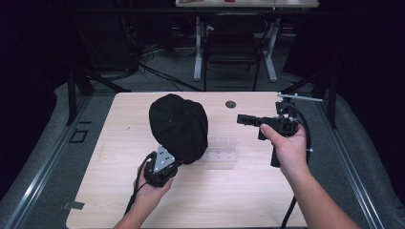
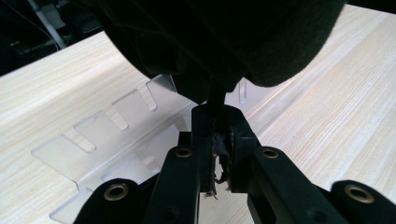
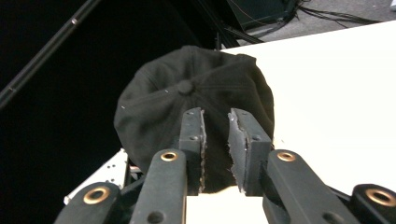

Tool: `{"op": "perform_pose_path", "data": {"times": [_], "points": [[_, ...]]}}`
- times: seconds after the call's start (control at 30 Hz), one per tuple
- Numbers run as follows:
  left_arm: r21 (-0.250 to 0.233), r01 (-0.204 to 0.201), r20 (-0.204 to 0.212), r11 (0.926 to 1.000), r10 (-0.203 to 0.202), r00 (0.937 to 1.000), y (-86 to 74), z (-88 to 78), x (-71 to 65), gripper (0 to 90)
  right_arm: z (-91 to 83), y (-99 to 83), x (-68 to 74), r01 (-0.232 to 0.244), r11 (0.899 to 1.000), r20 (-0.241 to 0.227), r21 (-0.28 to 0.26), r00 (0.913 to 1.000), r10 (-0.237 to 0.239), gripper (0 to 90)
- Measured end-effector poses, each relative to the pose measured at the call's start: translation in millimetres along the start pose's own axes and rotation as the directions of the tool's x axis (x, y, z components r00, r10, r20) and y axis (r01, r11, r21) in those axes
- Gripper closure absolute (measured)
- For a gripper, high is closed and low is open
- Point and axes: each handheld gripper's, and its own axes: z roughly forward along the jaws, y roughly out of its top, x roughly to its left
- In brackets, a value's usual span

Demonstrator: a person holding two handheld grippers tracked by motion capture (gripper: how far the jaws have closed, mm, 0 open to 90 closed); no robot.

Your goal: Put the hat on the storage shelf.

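Observation:
A black cap (image 1: 179, 126) is held up above the light wooden table (image 1: 119, 200), left of the middle. My left gripper (image 1: 177, 160) comes up from below and is shut on the cap's lower edge. In the left gripper view the dark fabric (image 2: 224, 37) hangs over the jaws (image 2: 218, 126), which pinch a fold of it. My right gripper (image 1: 241, 119) is held level to the right of the cap and points at it across a gap. In the right gripper view its jaws (image 3: 216, 126) stand open with nothing between them, and the cap (image 3: 187, 88) lies beyond them.
A clear slotted acrylic rack (image 1: 222, 150) lies flat on the table just right of the cap's lower edge, also under the left jaws (image 2: 107, 126). A round hole (image 1: 230, 104) marks the far table edge. A chair (image 1: 231, 45) and dark stand legs (image 1: 79, 86) are behind the table.

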Motion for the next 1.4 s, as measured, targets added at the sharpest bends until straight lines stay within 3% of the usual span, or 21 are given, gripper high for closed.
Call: {"op": "perform_pose_path", "data": {"times": [0.33, 0.47, 0.57, 0.67, 0.7, 0.8, 0.87, 0.97, 1.03, 1.2, 1.4], "points": [[0.004, 0.047, 0.007, 0.9989, -0.047, 0.9989, -12.4, -1.7, 5.1, 82.7, -1.6, -18.9, -8.8, 0.042, 0.999, 0.066, 0.018, 0.9969, -0.043, 70.5], [-0.004, 0.048, 0.003, 0.9988, -0.048, 0.9988, -14.3, -2.8, 4.2, 81.8, -3.9, -25.1, -9.3, 0.09, 0.995, 0.121, 0.033, 0.9882, -0.094, 69.6], [-0.003, 0.056, 0.004, 0.9984, -0.056, 0.9984, -15.5, -4.4, 4.9, 80.3, -4.7, -30.5, -9.8, 0.098, 0.995, 0.113, 0.028, 0.9884, -0.101, 69.0], [-0.011, 0.08, 0.009, 0.9968, -0.079, 0.9968, -18.4, -7.4, 7.0, 74.4, -3.1, -38.6, -12.6, 0.123, 0.991, 0.146, 0.05, 0.9809, -0.129, 69.0], [-0.012, 0.095, 0.011, 0.9954, -0.095, 0.9954, -20.3, -9.0, 7.9, 73.2, -3.2, -40.7, -12.6, 0.136, 0.989, 0.161, 0.058, 0.9764, -0.144, 68.9], [-0.008, 0.133, 0.02, 0.991, -0.133, 0.9909, -25.8, -14.4, 12.4, 71.3, -2.9, -49.3, -15.8, 0.143, 0.988, 0.159, 0.056, 0.9758, -0.15, 68.8], [0.0, 0.139, 0.027, 0.9902, -0.139, 0.9899, -28.9, -17.2, 15.7, 68.2, -2.6, -53.7, -16.6, 0.166, 0.983, 0.192, 0.082, 0.9651, -0.179, 68.8], [0.009, 0.171, 0.025, 0.9852, -0.171, 0.9849, -36.4, -23.3, 22.3, 63.4, -5.0, -60.0, -18.7, 0.171, 0.982, 0.192, 0.075, 0.9642, -0.183, 68.5], [0.02, 0.211, 0.035, 0.9774, -0.211, 0.9768, -41.6, -27.5, 28.0, 58.5, -7.0, -64.8, -21.1, 0.177, 0.981, 0.199, 0.079, 0.9617, -0.189, 68.2], [0.038, 0.238, 0.042, 0.9706, -0.239, 0.97, -52.2, -37.0, 35.3, 53.1, -10.7, -78.8, -25.6, 0.192, 0.978, 0.218, 0.08, 0.9541, -0.205, 67.4], [0.029, 0.271, 0.034, 0.9621, -0.272, 0.9617, -61.5, -42.7, 40.8, 51.8, -11.6, -99.4, -31.3, 0.241, 0.967, 0.262, 0.081, 0.9312, -0.254, 66.2]]}}
